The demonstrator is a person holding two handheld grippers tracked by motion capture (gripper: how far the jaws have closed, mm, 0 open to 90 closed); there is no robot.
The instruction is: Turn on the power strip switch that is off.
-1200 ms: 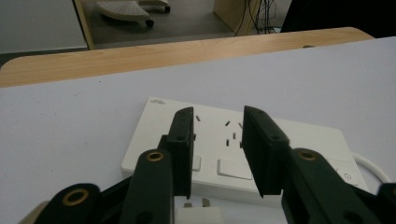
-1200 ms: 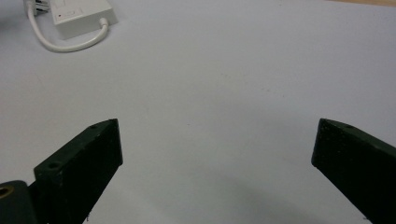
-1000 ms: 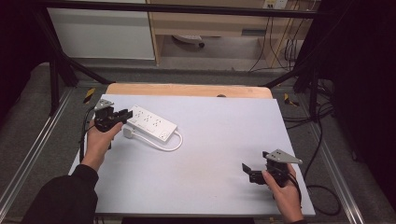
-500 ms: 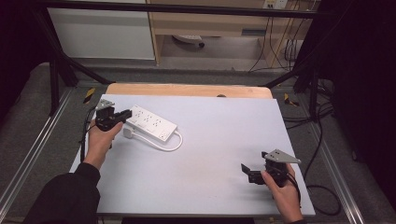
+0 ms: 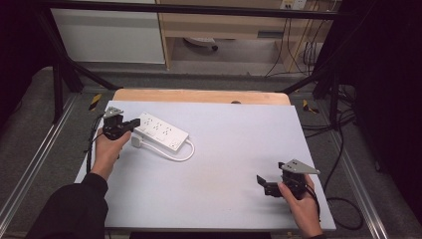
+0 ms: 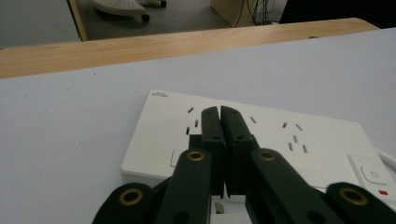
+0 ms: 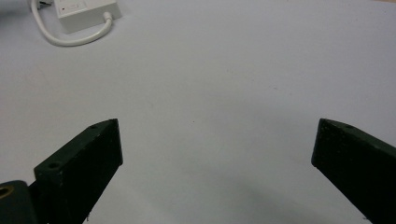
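High view puts the flat white plastic power strip point(image 5: 161, 131) on the far left part of the pale grey table point(image 5: 224, 164), its long axis running from far left toward near right, with the white cable point(image 5: 176, 154) looping off its near-right end. The left gripper point(image 5: 130, 125) sits at the strip's far-left end, just over it, so this hand is much the nearer. In the left gripper view its jaws have just been closing and now stand clenched together above the strip's socket face point(image 6: 243, 135); something small and white point(image 6: 219, 207) shows low beneath them, possibly the plug, though I cannot tell whether it is pinched. The right gripper point(image 5: 264, 183) rests well apart from the strip, toward the table's near right, with its jaws spread wide over bare table and grasping nothing.
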